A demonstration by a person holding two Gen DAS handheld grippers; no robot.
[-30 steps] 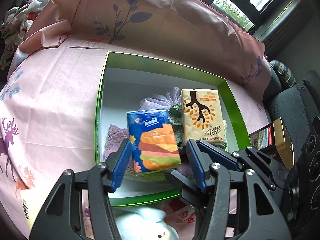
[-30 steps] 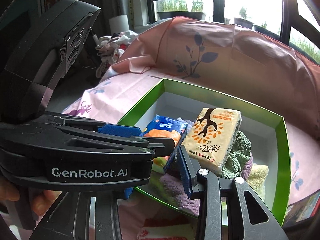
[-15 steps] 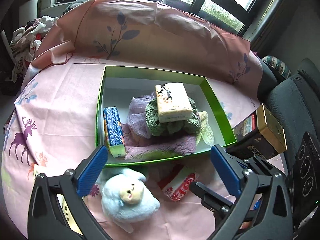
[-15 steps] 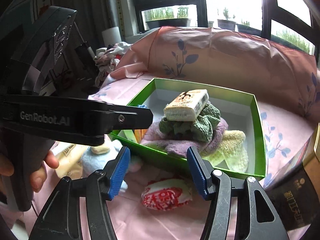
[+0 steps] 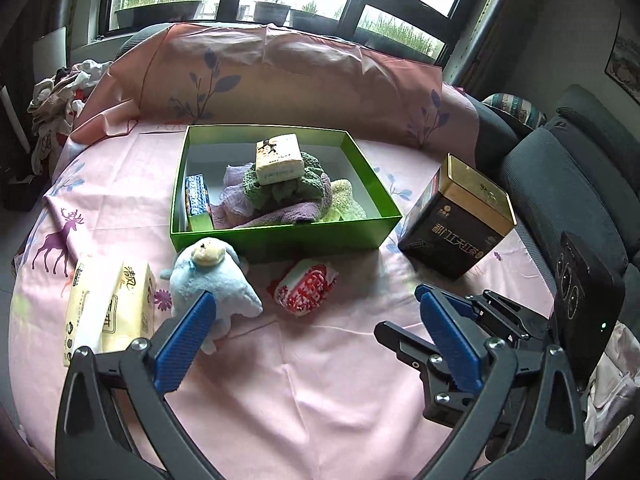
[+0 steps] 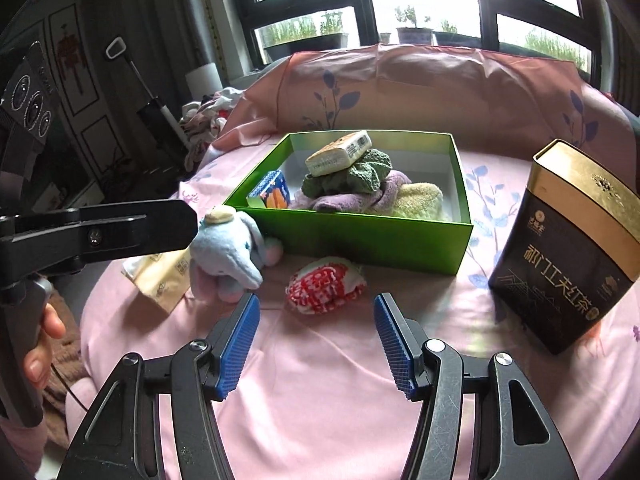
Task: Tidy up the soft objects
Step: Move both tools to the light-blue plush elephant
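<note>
The desk [image 5: 320, 360] is draped in a thin pink printed cloth, creased and slippery-looking. The green box [image 5: 280, 236], stiff card with straight walls, sits at the middle and already holds a heap of fuzzy towels [image 5: 288, 196] with a tissue pack [image 5: 277, 159] perched on top and a blue tissue pack [image 5: 198, 196] stood on edge at the box's left wall. The black tin [image 6: 568, 260], hard and glossy with a gold lid, is judged not to belong with the soft things. Outside the box, near its front wall, lie a yellow tissue pack [image 5: 108, 304], a blue plush toy [image 5: 212, 276] and a small red-and-white packet [image 6: 326, 284], crinkly film and squashy.

Both tools are spread apart and hold nothing: the left tool [image 5: 316, 332] hangs over the cloth between toy and packet, the right tool [image 6: 316, 336] is lined up just short of the packet. The packet is judged the next pick. It should be straddled across its short side, with the pads kept off the cloth so none is pinched, and closed gently since the film will buckle. A bare spot in the box is preferred, as the stacked pack looks tippy.
</note>
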